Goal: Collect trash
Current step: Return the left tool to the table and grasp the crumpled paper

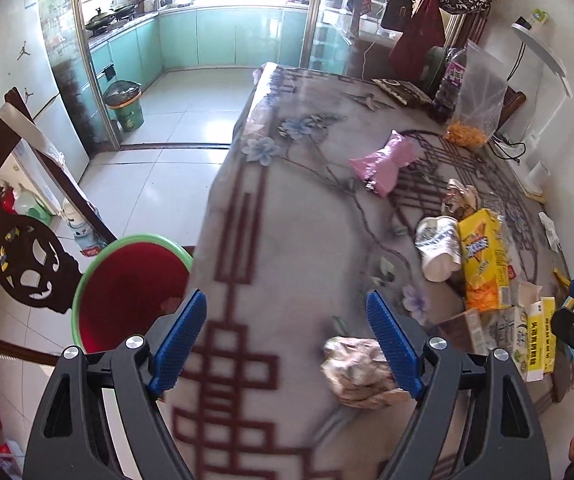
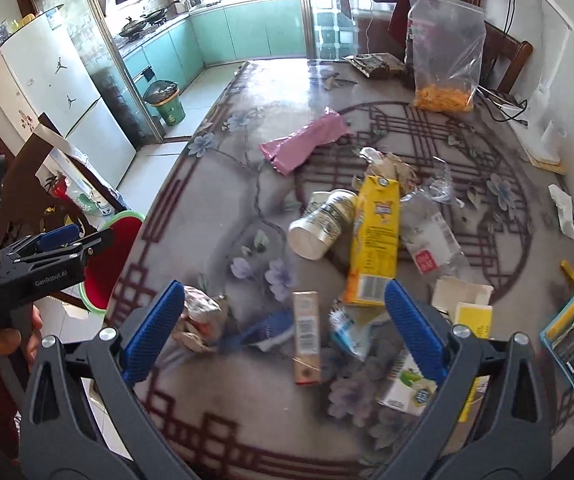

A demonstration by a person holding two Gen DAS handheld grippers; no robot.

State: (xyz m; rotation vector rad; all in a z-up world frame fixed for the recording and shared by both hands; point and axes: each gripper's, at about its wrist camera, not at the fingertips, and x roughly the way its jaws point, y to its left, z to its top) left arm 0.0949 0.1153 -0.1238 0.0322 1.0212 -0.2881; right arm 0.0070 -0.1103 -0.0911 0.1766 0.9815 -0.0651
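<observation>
Beside the open left tongs (image 1: 287, 344), seemingly untouched, lies crumpled paper (image 1: 357, 372).

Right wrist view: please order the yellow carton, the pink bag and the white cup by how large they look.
1. yellow carton and pink bag: similar; the bag lies farther away, so unsure.
2. white cup, smallest.

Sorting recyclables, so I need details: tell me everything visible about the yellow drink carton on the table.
The yellow drink carton is a tall paperboard box with orange citrus graphics and a printed label. It lies flat on the patterned tablecloth, its opened top pointing away. A toppled white cup lies at its left and crumpled clear plastic at its right.
</observation>
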